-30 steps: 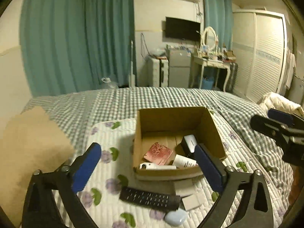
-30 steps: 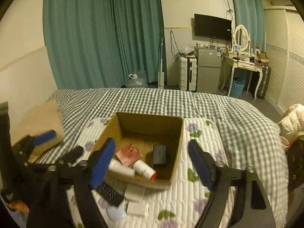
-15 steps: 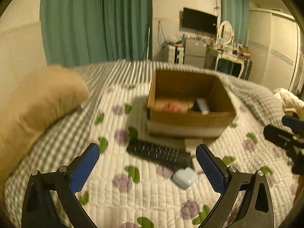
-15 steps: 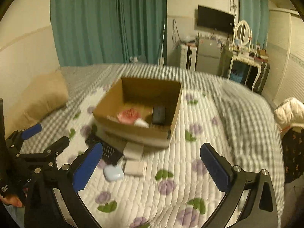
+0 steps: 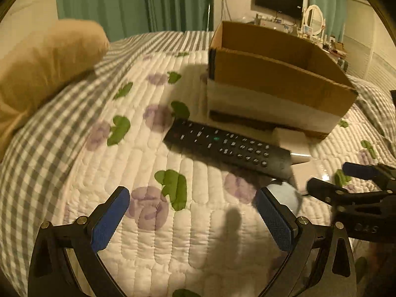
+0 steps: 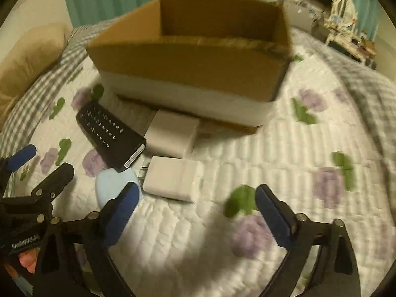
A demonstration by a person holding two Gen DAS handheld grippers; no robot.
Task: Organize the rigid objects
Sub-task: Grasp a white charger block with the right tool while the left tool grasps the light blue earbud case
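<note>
A black remote (image 5: 227, 146) lies on the floral quilt in front of an open cardboard box (image 5: 274, 81). It also shows in the right wrist view (image 6: 109, 133), with the box (image 6: 198, 59) behind it. A pale blue oval case (image 6: 113, 185) lies at the remote's near end, partly hidden in the left wrist view (image 5: 287, 195). Two white flat boxes (image 6: 173, 178) (image 6: 173, 133) lie beside the remote. My left gripper (image 5: 193, 217) is open and empty, low over the quilt. My right gripper (image 6: 198, 212) is open and empty, just short of the nearer white box.
A tan pillow (image 5: 42, 66) lies at the left on the grey checked bedspread (image 5: 32, 148). The right gripper (image 5: 356, 198) shows at the right edge of the left wrist view; the left gripper (image 6: 32, 173) shows at the left of the right wrist view. Furniture stands far behind.
Both grippers have dropped down and moved in close to the quilt and the objects in front of the box. The inside of the box is now hidden.
</note>
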